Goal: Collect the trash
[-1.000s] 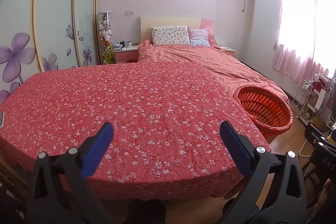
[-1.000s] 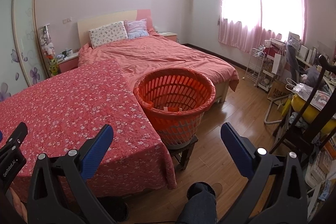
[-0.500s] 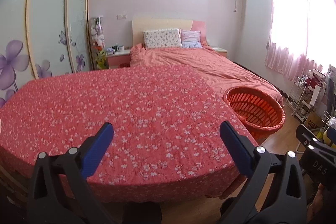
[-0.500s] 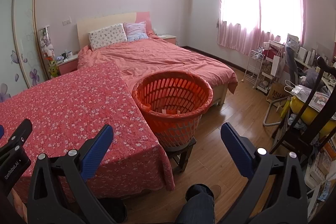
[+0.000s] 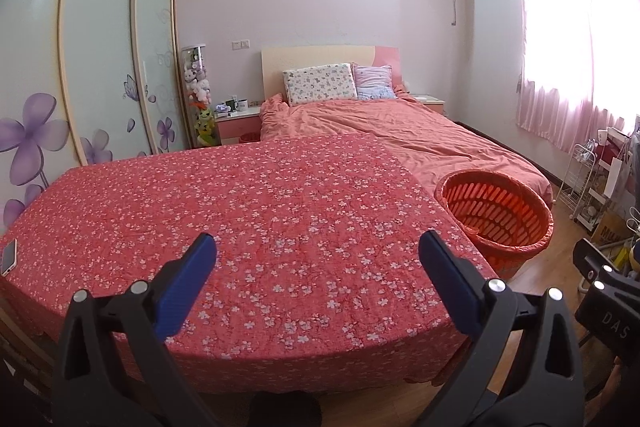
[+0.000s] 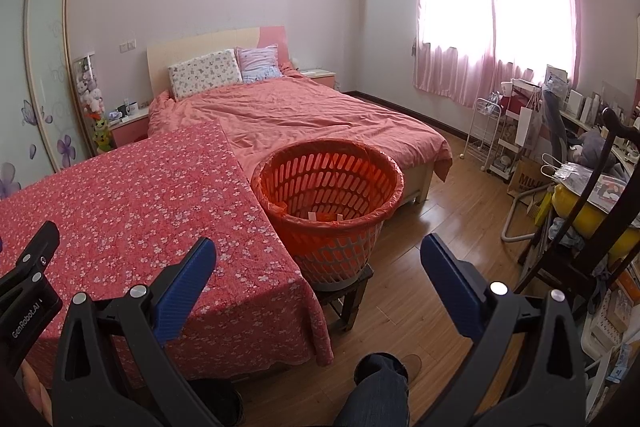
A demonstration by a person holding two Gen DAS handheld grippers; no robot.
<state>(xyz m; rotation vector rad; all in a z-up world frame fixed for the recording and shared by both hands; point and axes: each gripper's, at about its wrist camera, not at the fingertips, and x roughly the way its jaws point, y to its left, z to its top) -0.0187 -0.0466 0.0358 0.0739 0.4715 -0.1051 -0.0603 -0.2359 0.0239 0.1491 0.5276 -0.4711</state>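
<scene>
An orange slotted basket (image 6: 332, 187) lined with an orange bag stands on a small wooden stool at the table's right corner; it also shows in the left wrist view (image 5: 496, 215). My left gripper (image 5: 318, 259) is open and empty, held above the near edge of the table with the red floral cloth (image 5: 248, 211). My right gripper (image 6: 318, 259) is open and empty, held in front of the basket, above the floor. I see no trash on the cloth.
A phone (image 5: 9, 257) lies at the table's left edge. A bed with a pink cover (image 6: 304, 115) stands behind the table. A white wire rack (image 6: 486, 131), a cluttered desk and a dark chair (image 6: 580, 227) fill the right side. The person's leg (image 6: 372, 391) is below.
Both grippers have drawn back and lifted a little, so the table and basket look farther away. The left view has turned slightly left. Both stay open and empty.
</scene>
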